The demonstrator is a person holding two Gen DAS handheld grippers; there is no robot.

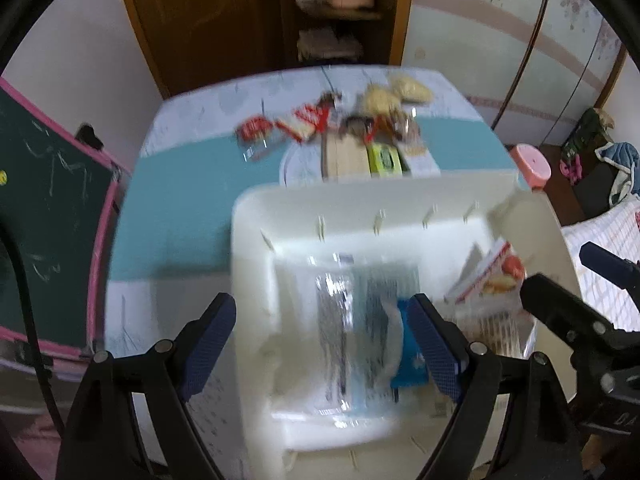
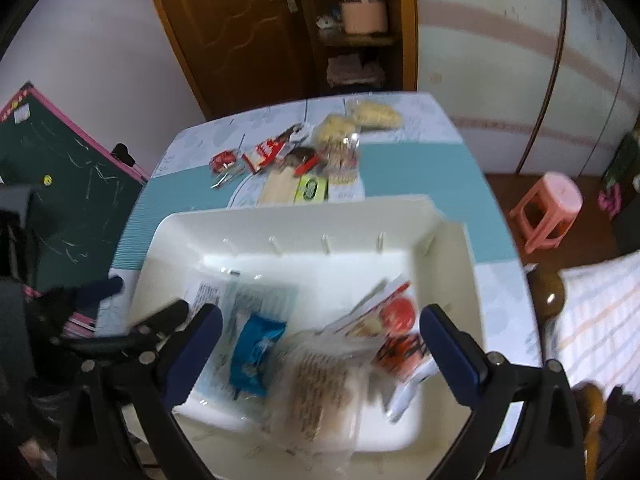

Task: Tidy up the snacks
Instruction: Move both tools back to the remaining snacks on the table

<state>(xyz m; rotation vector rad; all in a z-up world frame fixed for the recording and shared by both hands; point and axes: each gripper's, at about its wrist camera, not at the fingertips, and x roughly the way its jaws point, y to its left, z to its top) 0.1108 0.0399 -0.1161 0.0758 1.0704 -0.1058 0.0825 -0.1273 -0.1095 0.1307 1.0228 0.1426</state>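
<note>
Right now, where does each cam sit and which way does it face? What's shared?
Left wrist: on the left gripper, angled down over the white bin's left half, at a clear packet; own open jaws show, plus the right gripper's black frame at the right edge.
Right wrist: on the right gripper, angled down over the bin's right half, at a red-and-white packet; own open jaws show, left gripper at the left edge.
Shared: bin, blue packet, snack pile beyond on the table.

A white plastic bin (image 2: 192, 224) stands on the near part of the table. Inside it lie a blue packet (image 2: 256, 350), a clear wrapped biscuit pack (image 2: 316, 392) and a red and white packet (image 2: 394, 320). More snacks (image 2: 304, 156), red, yellow and green, lie in a loose group behind the bin.
</note>
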